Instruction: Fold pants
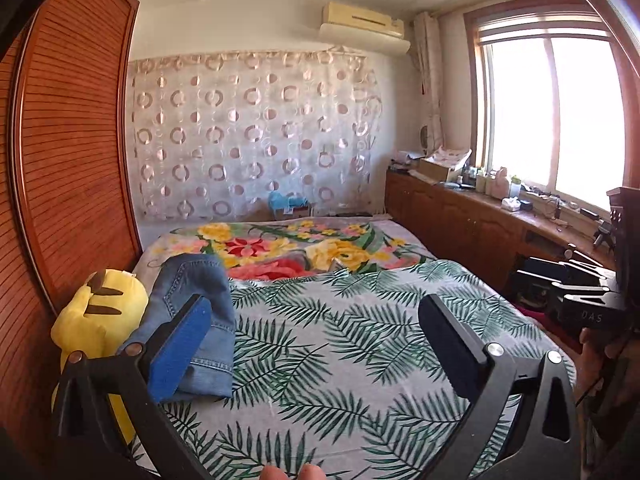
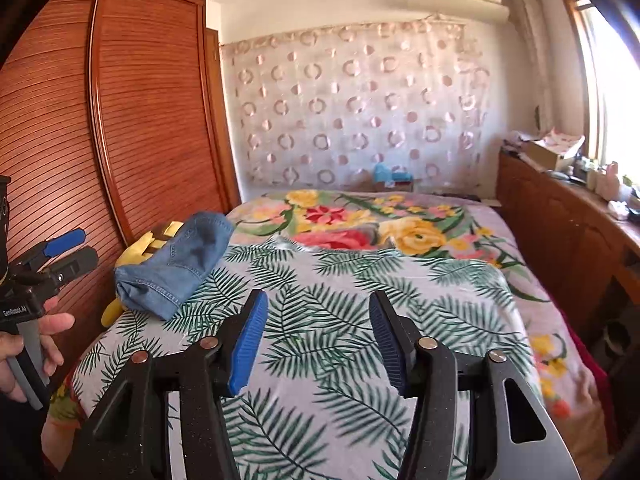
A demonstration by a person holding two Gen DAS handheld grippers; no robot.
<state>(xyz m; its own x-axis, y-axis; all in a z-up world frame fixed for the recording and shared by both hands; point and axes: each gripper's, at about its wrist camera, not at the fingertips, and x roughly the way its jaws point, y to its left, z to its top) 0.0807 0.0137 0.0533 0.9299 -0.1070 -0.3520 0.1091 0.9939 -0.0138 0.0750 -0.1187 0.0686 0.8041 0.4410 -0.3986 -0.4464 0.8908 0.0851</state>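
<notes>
At the left edge of the bed [image 2: 360, 360], in the middle left of the right wrist view, the pants [image 2: 176, 268] lie as a compact blue denim bundle, already folded by the look of them. They rest on the leaf-print sheet [image 1: 340, 340] and lean against a yellow plush toy [image 1: 96, 312] that sits between them and the slatted wooden wardrobe [image 2: 132, 112]. That placement reads as deliberate: the bundle is parked at the side, clear of the open middle of the bed.

The left gripper [image 1: 316, 340] has its jaws spread wide with nothing between them; only the sheet shows in the gap. Its blue pad [image 1: 180, 348] overlaps the denim in the lower left of the left wrist view, but whether it touches the cloth cannot be told. The right gripper [image 2: 318, 344] stands moderately open over bare sheet in the lower centre of its view, also empty. Neither tool holds the garment.

Judgement: the fold appears complete and the pants released. A flowered blanket [image 2: 360, 224] covers the far half of the bed, beneath a patterned curtain [image 1: 256, 132].
</notes>
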